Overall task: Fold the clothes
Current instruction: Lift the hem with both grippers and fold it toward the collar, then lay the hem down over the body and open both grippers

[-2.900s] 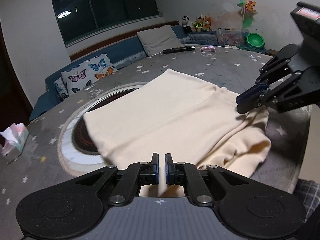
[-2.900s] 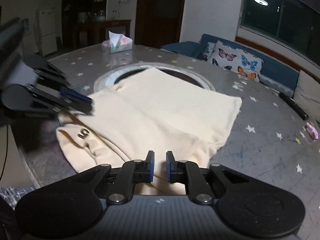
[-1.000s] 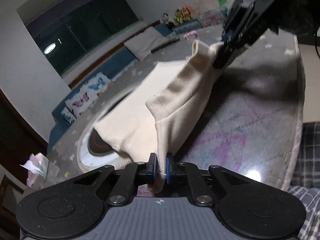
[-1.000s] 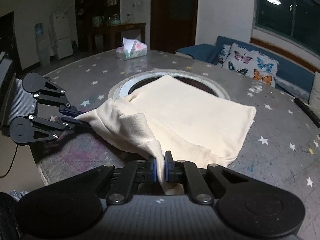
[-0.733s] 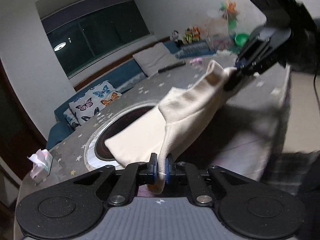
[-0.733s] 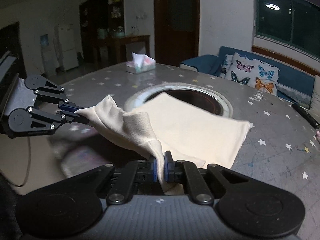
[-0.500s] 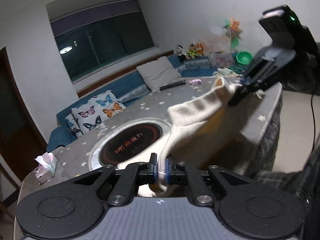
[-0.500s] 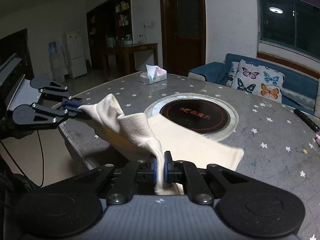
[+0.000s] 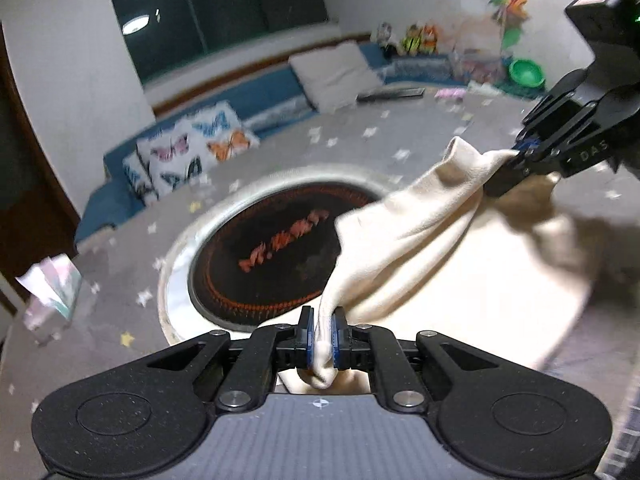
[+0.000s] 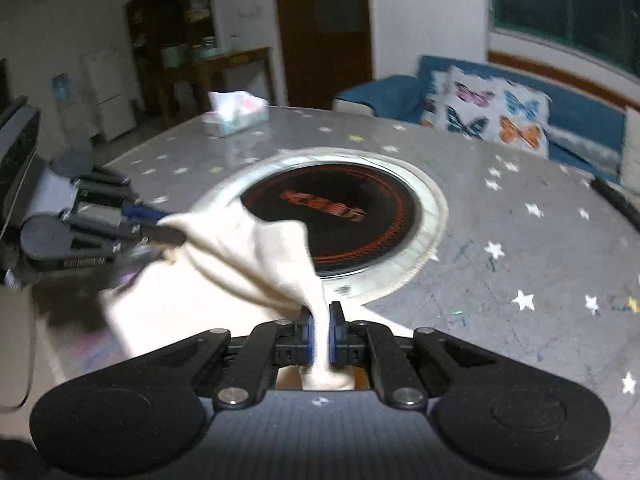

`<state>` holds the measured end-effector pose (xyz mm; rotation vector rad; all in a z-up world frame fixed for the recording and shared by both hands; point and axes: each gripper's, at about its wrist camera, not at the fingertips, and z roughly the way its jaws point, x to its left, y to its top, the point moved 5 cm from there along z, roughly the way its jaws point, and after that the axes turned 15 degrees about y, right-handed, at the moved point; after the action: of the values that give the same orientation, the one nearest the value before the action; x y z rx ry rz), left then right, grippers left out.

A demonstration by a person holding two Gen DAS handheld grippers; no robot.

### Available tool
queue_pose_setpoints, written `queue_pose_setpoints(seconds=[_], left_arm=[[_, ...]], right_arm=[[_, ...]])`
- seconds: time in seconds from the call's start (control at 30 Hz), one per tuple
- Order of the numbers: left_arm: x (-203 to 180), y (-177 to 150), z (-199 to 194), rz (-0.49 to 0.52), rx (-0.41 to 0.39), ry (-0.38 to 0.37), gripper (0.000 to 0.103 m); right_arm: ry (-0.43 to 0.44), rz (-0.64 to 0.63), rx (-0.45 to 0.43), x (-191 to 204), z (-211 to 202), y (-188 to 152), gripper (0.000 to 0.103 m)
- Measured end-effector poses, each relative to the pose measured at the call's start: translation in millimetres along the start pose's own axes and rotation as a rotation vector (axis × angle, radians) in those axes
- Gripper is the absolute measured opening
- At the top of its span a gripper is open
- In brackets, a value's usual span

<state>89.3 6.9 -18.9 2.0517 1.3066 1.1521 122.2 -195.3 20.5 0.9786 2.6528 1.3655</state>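
Observation:
A cream garment [image 9: 420, 248] hangs stretched between my two grippers above the near edge of the round grey table [image 9: 132, 264]. My left gripper [image 9: 321, 340] is shut on one corner of it. My right gripper [image 10: 320, 336] is shut on the other corner and shows at the upper right of the left wrist view [image 9: 516, 160]. The garment [image 10: 256, 256] sags in the middle, and its lower part drapes over the table's near side. My left gripper also shows at the left of the right wrist view [image 10: 160, 228].
A black round hotplate with red lettering [image 9: 276, 248] sits uncovered in the table's centre [image 10: 336, 212]. A tissue box [image 10: 236, 118] stands at the far side. A remote [image 9: 392, 94] and a blue sofa with butterfly cushions [image 10: 488, 114] lie beyond.
Both grippers have lifted the garment off the table and pulled it toward the near edge, uncovering the hotplate. Both views are now lower and blurred with motion.

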Motion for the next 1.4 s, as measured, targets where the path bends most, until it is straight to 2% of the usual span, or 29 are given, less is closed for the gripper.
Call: queue_pose_setpoints(seconds=[0.07,0.13,0.17,0.23,0.27,0.43,0.53,0.63,0.8,0.97,1.2,1.4], left_arm=[[3.8,-1.1,4.1,-0.013,0.006,0.016,0.015],[7.6,-2.2,8.2,-0.026,0.012,0.032,0.023],[9.5,-2.8,10.2,-0.032,0.015,0.040,0.025],[13.3,-3.9,14.3,-0.045,0.021,0.056,0.027],[15.2,-4.5,16.3,-0.051,0.024,0.064,0.027],[24.4,2.2,11.2,-0.101,0.018,0.099,0.028],[18.3,14.9,-2.1,-0.135,-0.004,0.046,0.026],[1.7,27.4,-5.7,-0.132,-0.015,-0.008,0.022],[-19.4,37.2,13.7,-0.133,0.019,-0.056,0.021],[-26.7,30.2,39.6,-0.134,0.081,-0.042,0.021],[-27.0,23.2,38.8,-0.140,0.065,-0.020,0.021],[-25.3,23.2,39.2,-0.149,0.063,-0.021,0.022]], right_arm=[[-0.022,0.032,-0.001,-11.9,12.4,-2.0,0.011],[-0.039,0.066,-0.010,-22.2,19.6,-7.2,0.014],[-0.051,0.085,-0.021,-27.4,21.0,-9.7,0.022],[-0.063,0.124,-0.045,-35.5,17.8,-11.9,0.026],[-0.066,0.141,-0.057,-37.1,14.3,-12.4,0.032],[-0.186,0.133,-0.131,-33.3,-13.8,-4.0,0.032],[-0.155,0.090,-0.137,-13.9,-14.2,5.4,0.031],[-0.118,0.044,-0.108,2.1,0.6,10.5,0.026],[-0.102,0.009,-0.041,8.6,38.7,8.8,0.026],[-0.135,-0.023,-0.010,10.6,60.6,0.1,0.027],[-0.157,-0.069,-0.046,22.2,51.0,3.3,0.027],[-0.148,-0.129,-0.025,33.7,56.3,-0.9,0.027]])
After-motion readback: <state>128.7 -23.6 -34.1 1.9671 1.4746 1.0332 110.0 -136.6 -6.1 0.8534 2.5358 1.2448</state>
